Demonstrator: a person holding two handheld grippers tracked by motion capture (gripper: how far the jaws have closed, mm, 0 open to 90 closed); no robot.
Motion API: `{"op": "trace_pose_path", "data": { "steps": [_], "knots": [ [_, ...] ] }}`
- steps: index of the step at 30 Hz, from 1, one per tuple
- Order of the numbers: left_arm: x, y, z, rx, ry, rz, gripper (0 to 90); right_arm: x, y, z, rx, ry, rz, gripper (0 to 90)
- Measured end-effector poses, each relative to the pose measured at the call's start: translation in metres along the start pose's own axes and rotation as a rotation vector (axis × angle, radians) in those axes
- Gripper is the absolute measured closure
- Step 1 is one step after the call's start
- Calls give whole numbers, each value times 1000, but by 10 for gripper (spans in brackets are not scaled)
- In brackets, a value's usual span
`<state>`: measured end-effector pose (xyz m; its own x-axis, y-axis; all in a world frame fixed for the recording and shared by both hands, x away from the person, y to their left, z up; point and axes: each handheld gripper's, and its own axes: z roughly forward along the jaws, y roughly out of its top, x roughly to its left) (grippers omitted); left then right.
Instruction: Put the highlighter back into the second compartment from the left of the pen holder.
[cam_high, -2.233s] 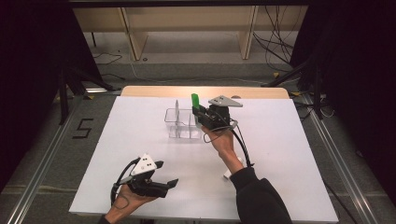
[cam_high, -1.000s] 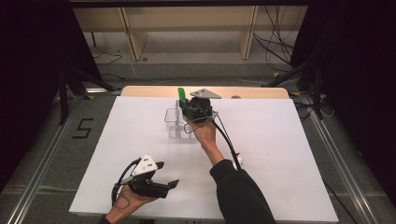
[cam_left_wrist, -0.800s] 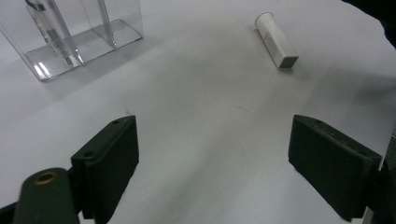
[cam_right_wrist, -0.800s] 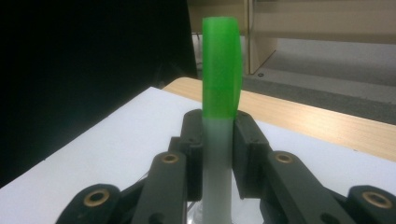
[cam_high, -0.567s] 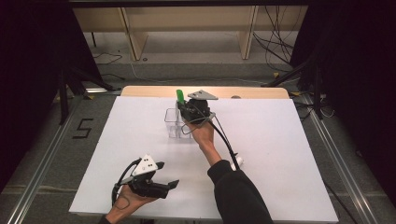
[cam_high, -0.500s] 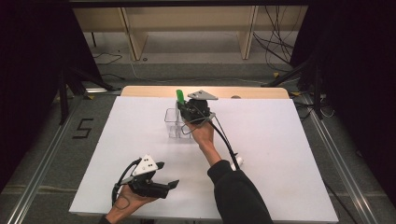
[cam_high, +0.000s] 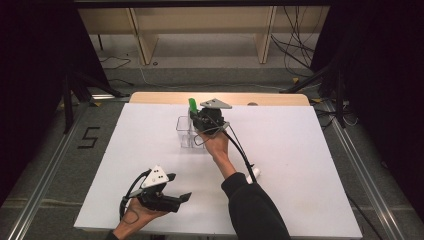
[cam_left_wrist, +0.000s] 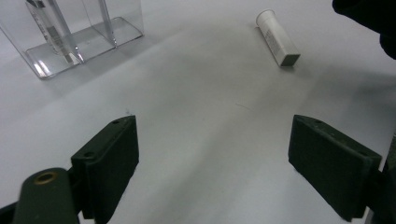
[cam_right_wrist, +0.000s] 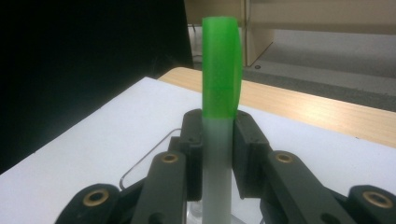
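Jaws of the right gripper (cam_right_wrist: 217, 154) clamp a green-capped tube (cam_right_wrist: 218, 135) upright above the clear rack (cam_high: 191, 134); next, probably, lowering it straight into a slot. Left gripper (cam_left_wrist: 212, 163) gapes wide, empty, over the surface (cam_high: 300, 150).

Black "5" (cam_high: 89, 138) marked on floor, left of table (cam_high: 310, 165)

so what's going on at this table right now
A person works with a tool in each hand. The right tool is shut on a green-capped tube, held upright over a clear plastic organizer on the white table. The left tool is open near the front edge. A white tube lies on the table.
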<state>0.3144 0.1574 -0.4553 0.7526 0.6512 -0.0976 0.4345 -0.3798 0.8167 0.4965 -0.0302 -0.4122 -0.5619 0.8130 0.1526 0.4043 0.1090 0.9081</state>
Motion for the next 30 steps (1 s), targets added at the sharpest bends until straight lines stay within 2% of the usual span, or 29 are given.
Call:
{"op": "trace_pose_path", "data": {
  "steps": [14,16,18,23,30],
  "knots": [
    [1,-1,1,4,0,-5,162,-1,-4,3,27,-15,-3,758],
    [1,-1,1,3,2,-4,162,-1,-3,2,28,-12,2,685],
    [1,-1,1,5,3,-2,162,-1,-1,-1,19,7,4,660],
    [1,-1,1,12,4,-4,162,-1,8,-16,-7,15,-25,558],
    [1,-1,2,15,9,-8,162,-13,11,-43,-14,24,-40,466]
  ]
}}
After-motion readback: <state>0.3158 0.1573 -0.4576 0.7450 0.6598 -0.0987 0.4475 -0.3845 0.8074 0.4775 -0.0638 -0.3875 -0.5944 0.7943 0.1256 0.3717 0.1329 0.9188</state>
